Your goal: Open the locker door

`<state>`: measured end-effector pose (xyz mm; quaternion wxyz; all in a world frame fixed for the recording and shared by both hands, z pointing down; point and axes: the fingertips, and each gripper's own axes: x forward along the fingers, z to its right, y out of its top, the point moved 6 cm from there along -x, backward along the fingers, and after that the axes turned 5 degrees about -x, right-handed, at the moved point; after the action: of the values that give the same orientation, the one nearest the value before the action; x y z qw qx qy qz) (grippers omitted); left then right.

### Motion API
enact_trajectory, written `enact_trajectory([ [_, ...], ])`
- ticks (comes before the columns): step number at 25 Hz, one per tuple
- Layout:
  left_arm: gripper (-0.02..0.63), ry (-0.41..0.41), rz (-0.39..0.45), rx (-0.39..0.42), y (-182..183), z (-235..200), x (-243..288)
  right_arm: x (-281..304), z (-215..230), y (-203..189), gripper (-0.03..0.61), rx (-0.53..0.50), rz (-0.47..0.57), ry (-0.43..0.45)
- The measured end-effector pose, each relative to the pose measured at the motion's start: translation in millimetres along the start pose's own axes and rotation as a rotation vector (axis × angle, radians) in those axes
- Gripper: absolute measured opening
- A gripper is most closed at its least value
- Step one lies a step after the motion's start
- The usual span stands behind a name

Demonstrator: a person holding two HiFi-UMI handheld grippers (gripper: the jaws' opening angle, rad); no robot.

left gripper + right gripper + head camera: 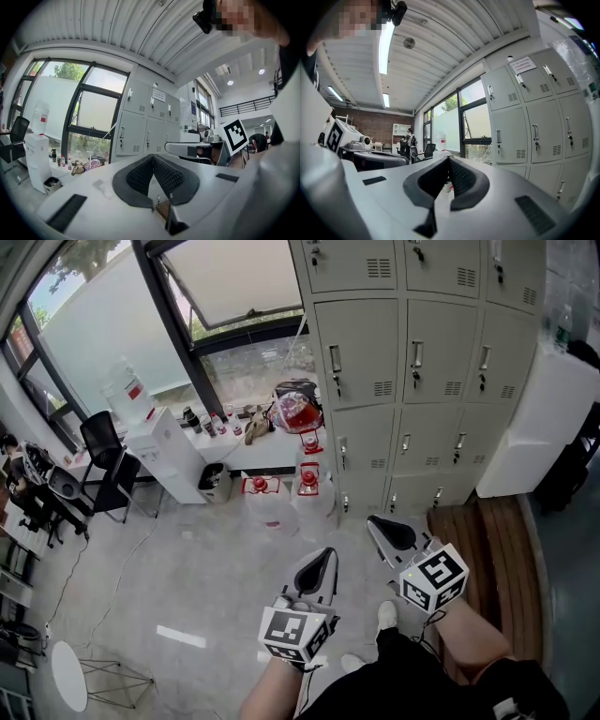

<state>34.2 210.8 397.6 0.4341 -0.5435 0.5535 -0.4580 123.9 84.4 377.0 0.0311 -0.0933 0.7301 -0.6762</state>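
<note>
Locker door, head view: every door on the locker bank [366,352] is shut; the bank stands well ahead across the floor [216,559]; which door is meant cannot be told.
Step, head view: approach only, no handle reached (task judged barely begun).
Hands, head view: left gripper [328,553] and right gripper [375,521] are held low before the body, side by side, pointing toward the locker bank.
Left gripper view: jaws closed tip to tip, nothing between them; locker bank [140,124] ahead, well apart.
Right gripper view: jaws closed, empty; nearest handle [498,139] out of reach.
Next move: close the distance, part one pair of jaws, take a handle.
</note>
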Motion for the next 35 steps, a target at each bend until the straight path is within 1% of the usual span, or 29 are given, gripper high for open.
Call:
enact_trajectory([
  [6,0.017,0.026,0.004,-0.005,4,-16,9,24,8,0,0.054,0.008,0.006,0.020],
  [13,0.017,0.048,-0.004,-0.003,6,-41,41,60,38,-3,0.054,0.032,0.017,0.031],
  [23,0.017,0.043,-0.018,0.004,16,-76,129,122,115,2,0.054,0.038,0.044,0.040],
  [30,0.017,0.060,-0.023,0.002,28,-100,192,166,176,7,0.054,0.051,0.054,0.042],
  [35,0.017,0.058,-0.024,0.025,35,-111,232,190,214,7,0.054,0.064,0.057,0.050],
])
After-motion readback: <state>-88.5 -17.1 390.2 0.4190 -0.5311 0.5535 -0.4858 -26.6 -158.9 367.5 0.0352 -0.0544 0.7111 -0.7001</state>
